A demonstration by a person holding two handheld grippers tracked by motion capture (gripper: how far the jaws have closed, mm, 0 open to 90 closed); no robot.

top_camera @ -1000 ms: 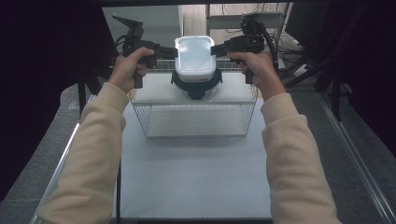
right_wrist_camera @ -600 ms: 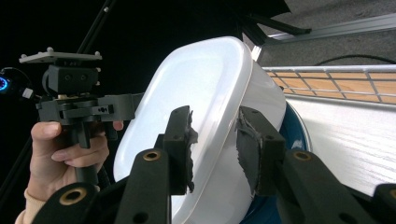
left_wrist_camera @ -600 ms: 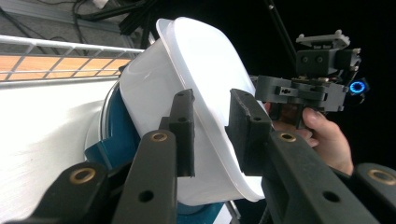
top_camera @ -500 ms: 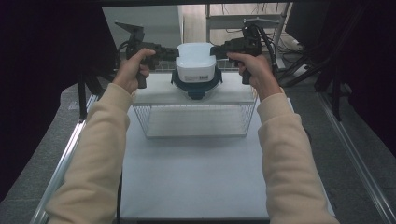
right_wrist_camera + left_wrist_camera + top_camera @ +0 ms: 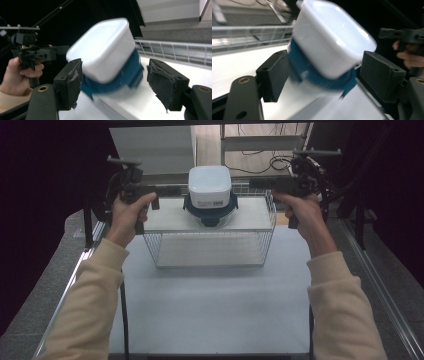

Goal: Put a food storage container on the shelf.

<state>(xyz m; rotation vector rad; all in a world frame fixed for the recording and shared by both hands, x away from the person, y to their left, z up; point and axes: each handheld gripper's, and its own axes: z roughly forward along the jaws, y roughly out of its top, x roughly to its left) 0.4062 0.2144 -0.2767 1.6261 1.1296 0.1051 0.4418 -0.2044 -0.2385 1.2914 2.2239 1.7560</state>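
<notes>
- White plastic container (image 5: pixel 209 185), rounded-square w/ dark blue clip lid (image 5: pixel 210 210), sits upside down on the white board topping the wire basket (image 5: pixel 210 251), upper centre of frame, on the counter (image 5: pixel 210 310).
- Container blurred in both gripper views; label text too small to read.
- Left gripper (image 5: pixel 322 72) and right gripper (image 5: pixel 115 80): jaws spread wide, released, flanking the lid w/o touching.

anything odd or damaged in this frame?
Yes. In the right gripper view, the right gripper's black jaw padding is torn and frayed at the edges. Also, the white container sits stacked on a blue-lidded container atop the wire basket, and looks tilted in both gripper views.
</notes>
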